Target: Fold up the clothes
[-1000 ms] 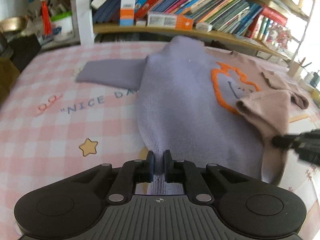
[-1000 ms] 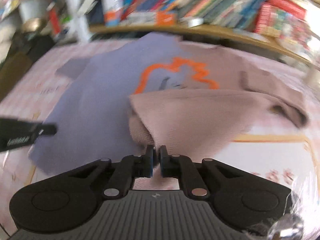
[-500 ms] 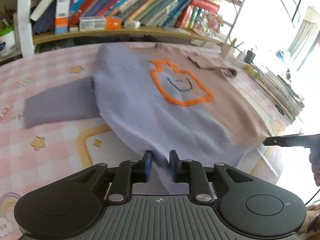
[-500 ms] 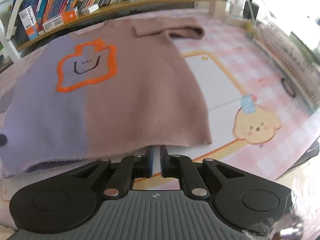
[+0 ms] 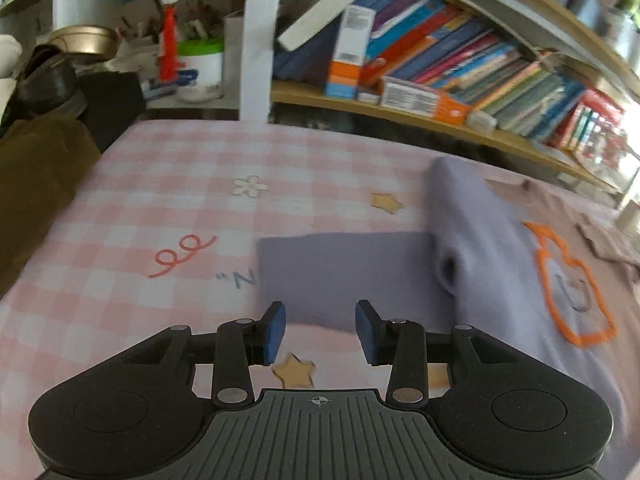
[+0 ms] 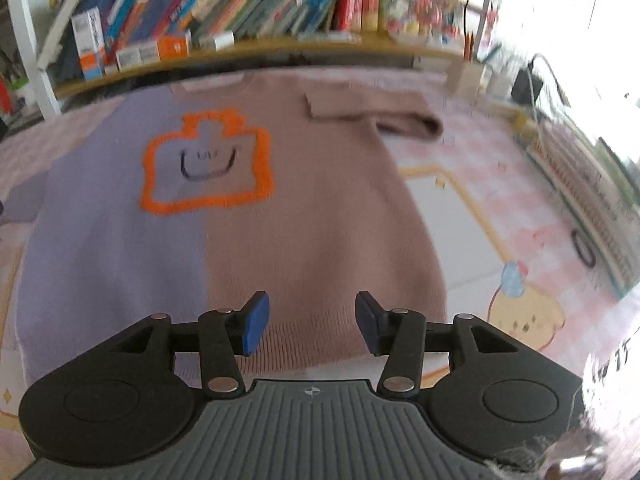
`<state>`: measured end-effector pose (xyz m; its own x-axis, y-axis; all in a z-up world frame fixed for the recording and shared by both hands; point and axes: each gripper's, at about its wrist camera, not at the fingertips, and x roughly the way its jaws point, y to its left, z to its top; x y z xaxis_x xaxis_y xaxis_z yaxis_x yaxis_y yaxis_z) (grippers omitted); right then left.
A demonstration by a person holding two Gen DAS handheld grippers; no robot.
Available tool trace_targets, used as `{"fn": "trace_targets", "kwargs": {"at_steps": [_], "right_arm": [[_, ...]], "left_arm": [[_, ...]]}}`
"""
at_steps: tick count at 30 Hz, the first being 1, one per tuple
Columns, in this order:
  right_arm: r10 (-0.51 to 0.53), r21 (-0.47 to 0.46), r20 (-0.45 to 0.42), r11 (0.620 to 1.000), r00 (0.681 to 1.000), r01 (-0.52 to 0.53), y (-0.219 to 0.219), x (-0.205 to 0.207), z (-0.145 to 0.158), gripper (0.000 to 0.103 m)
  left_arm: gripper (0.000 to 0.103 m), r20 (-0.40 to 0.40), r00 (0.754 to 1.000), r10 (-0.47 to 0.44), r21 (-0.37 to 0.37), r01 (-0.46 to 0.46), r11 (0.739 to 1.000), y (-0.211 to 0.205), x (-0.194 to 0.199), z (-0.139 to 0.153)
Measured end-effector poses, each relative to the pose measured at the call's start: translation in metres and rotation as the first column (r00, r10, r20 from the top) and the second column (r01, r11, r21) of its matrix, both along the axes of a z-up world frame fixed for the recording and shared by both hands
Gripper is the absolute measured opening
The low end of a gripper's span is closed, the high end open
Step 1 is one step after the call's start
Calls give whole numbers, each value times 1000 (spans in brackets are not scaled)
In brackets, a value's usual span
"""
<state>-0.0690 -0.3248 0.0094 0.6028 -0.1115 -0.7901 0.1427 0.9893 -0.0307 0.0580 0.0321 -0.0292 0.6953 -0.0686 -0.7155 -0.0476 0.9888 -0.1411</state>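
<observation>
Both my tongs, left tongs (image 5: pixel 320 330) and right tongs (image 6: pixel 308 322), gape empty over the sweater (image 6: pixel 248 216) spread on the pink checked tabletop (image 5: pixel 168 208); crowded bookshelves (image 5: pixel 440 76) behind.

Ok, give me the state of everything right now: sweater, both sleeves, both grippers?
Sweater: spread flat, front up, unfolded.
Purple sleeve: stretched out flat to the side.
Brown sleeve: folded in across the shoulder.
Left gripper: open, empty, facing the purple sleeve.
Right gripper: open, empty, over the hem.
</observation>
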Motion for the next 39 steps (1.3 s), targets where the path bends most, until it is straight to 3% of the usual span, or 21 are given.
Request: {"fn": "trace_targets", "kwargs": {"at_steps": [3, 7, 10, 12, 13, 14, 17, 19, 21, 25, 28, 32, 39], "right_arm": [[-4, 6, -40, 1000, 999, 4, 2, 1, -9, 45], [-9, 15, -65, 1000, 998, 10, 2, 2, -13, 45], [-21, 27, -87, 999, 996, 23, 0, 2, -17, 45], [-29, 31, -98, 999, 995, 32, -2, 1, -19, 45], [-31, 35, -103, 999, 994, 35, -2, 1, -20, 45], [-34, 38, -109, 999, 994, 39, -3, 1, -21, 45], [-40, 45, -111, 998, 993, 45, -4, 3, -24, 48], [-42, 46, -109, 998, 993, 47, -5, 3, -24, 48], [-40, 44, -106, 998, 994, 45, -5, 3, -24, 49], [-37, 50, -104, 998, 994, 42, -7, 3, -24, 49], [-37, 49, -105, 998, 994, 43, -7, 4, -24, 50], [-36, 47, -105, 998, 994, 41, -6, 4, -24, 50], [-7, 79, -112, 997, 994, 16, -11, 0, -22, 50]], "left_arm": [[67, -18, 1000, 22, 33, -22, 999, 1, 10, -9], [70, -26, 998, 56, 64, -54, 996, 1, 12, -17], [57, -11, 998, 55, 36, -55, 998, -1, 12, -17], [20, -3, 999, 54, 13, -54, 998, -2, 12, -17], [11, 1, 999, 53, 1, -53, 999, -2, 12, -16], [8, 5, 999, 52, -11, -52, 999, -3, 12, -16], [7, 38, 998, 52, -44, -51, 998, -4, 9, -11], [7, 105, 990, 100, -88, -91, 992, 8, 5, 5], [7, 190, 965, 181, -111, -162, 980, 31, 4, 30], [7, 292, 921, 257, -88, -241, 966, 72, 14, 69], [7, 317, 909, 272, -51, -270, 962, 87, 22, 80], [7, 307, 910, 277, -5, -289, 957, 93, 29, 72], [7, 319, 872, 372, -12, -388, 921, 124, 34, 67]]}}
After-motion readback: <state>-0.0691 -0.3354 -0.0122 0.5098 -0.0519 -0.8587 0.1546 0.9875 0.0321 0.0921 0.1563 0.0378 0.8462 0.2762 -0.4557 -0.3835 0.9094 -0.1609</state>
